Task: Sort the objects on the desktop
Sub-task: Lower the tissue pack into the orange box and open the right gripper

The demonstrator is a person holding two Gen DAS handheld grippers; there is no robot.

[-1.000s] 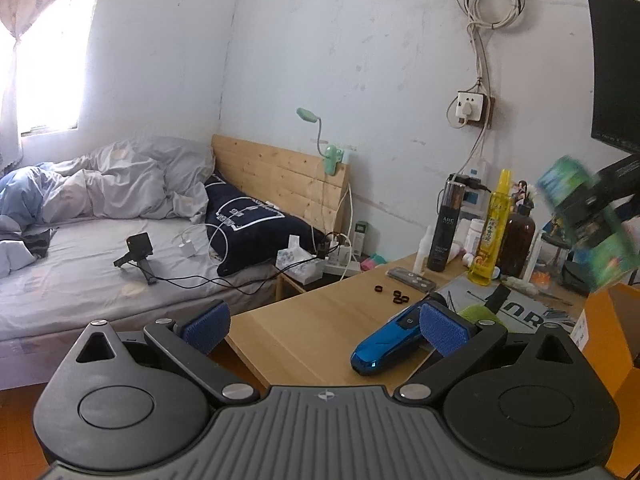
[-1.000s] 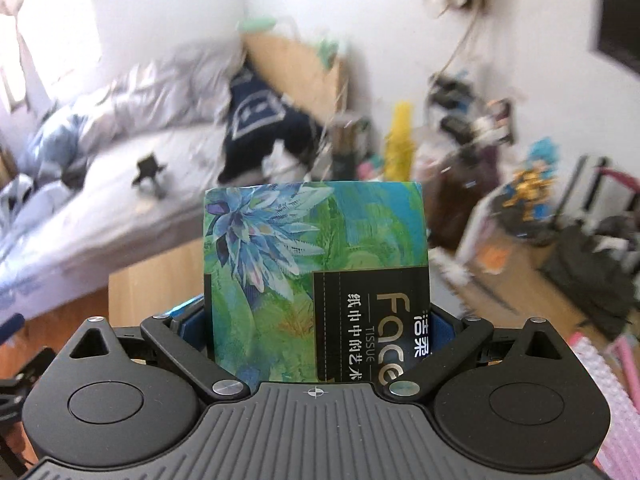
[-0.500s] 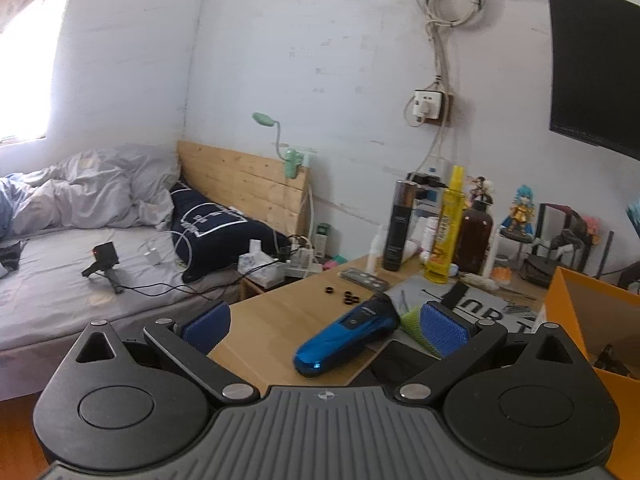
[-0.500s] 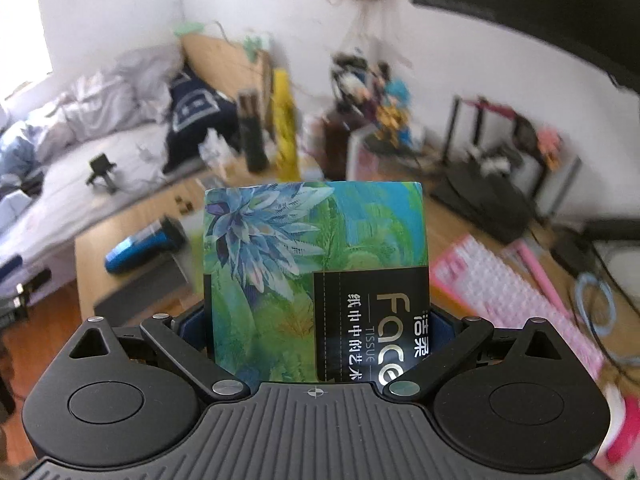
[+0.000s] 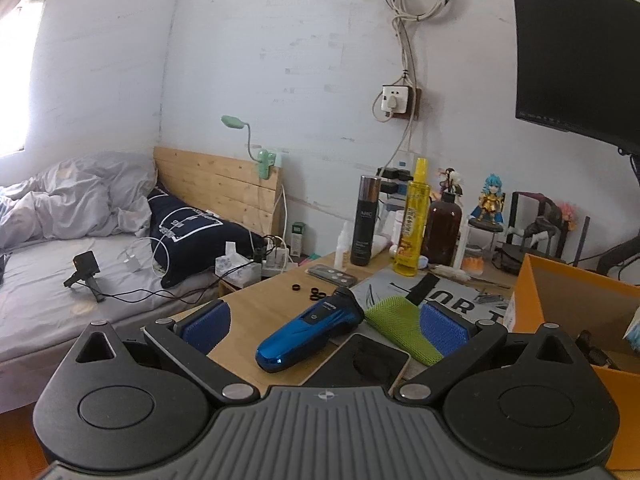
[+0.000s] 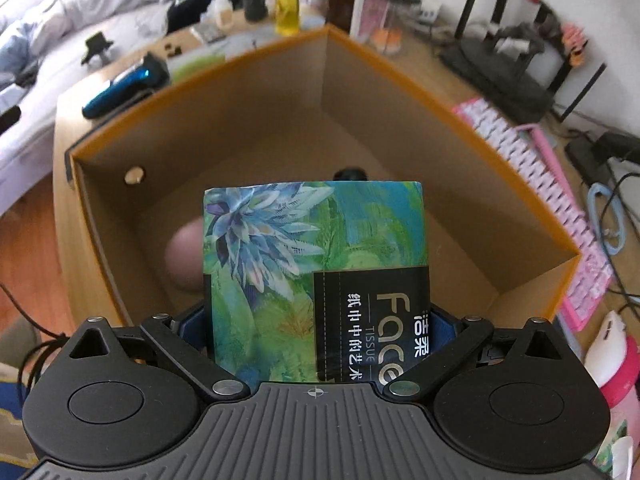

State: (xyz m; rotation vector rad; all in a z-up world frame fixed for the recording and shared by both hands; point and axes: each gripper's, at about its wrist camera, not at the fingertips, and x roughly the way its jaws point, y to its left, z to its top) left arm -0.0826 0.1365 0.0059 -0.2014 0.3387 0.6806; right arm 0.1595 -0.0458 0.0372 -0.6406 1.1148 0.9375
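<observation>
My right gripper (image 6: pixel 316 320) is shut on a green and blue floral tissue pack (image 6: pixel 316 276) and holds it above the open orange cardboard box (image 6: pixel 400 64). Inside the box lie a pinkish round object (image 6: pixel 184 256) and a small black thing (image 6: pixel 350 174), both partly hidden by the pack. My left gripper (image 5: pixel 322 324) is open and empty above the desk's near edge. A blue electric shaver (image 5: pixel 310 330) lies between its fingers in view; it also shows in the right wrist view (image 6: pixel 124 84). A green mesh cloth (image 5: pixel 396 320) and a dark flat device (image 5: pixel 360 360) lie beside the shaver.
Bottles (image 5: pixel 412 224), figurines (image 5: pixel 490 204), a remote (image 5: pixel 330 274) and small black rings (image 5: pixel 314 292) stand at the desk's back. The box shows at right (image 5: pixel 568 292). A pink keyboard (image 6: pixel 532 184), cables and a pink-white bottle (image 6: pixel 612 364) lie right of the box. A bed (image 5: pixel 80 240) is left.
My right gripper has swung with the tissue pack from over the desk to above the open orange box, looking down into it. My left gripper has turned slightly right, still open.
</observation>
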